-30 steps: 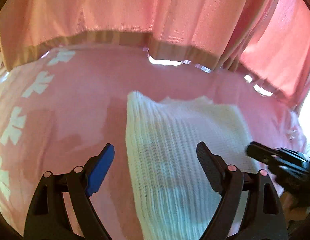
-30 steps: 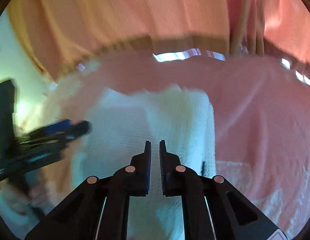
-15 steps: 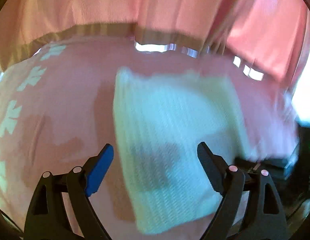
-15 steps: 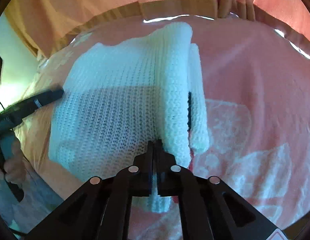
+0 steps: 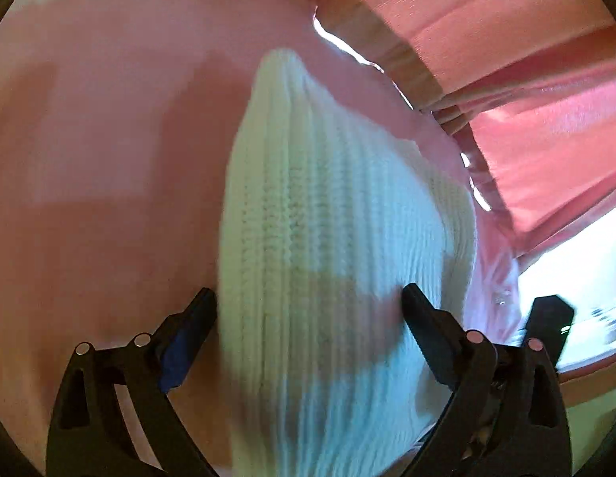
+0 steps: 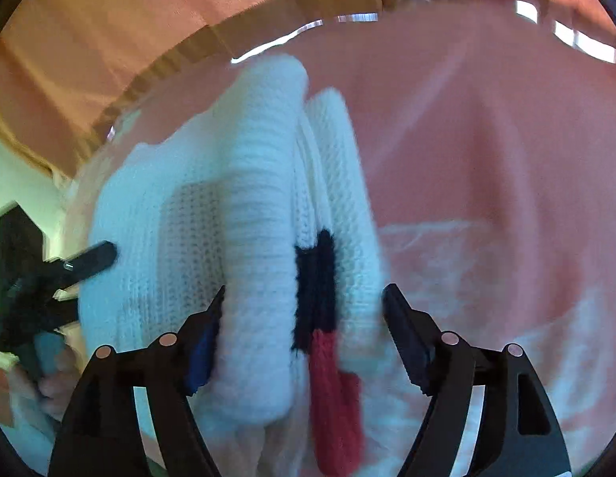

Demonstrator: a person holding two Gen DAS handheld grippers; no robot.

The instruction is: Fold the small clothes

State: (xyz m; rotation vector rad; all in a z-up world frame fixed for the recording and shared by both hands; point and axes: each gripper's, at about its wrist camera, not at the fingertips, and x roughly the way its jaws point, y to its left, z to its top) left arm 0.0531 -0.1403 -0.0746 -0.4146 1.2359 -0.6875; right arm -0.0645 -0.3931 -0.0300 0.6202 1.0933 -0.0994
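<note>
Here the folded white knit garment (image 6: 244,238) lies on a pink cloth (image 6: 487,159), blurred, its near end cut off. The right tool (image 6: 304,318) has just been opening; its jaws straddle the folded edge, clear of it. The left tool (image 5: 308,310) gapes wide over the knit, gripping nothing.

White knit (image 6: 252,238) motion-blurred, cut off at bottom edge; red patch (image 6: 336,405) unclear
</note>
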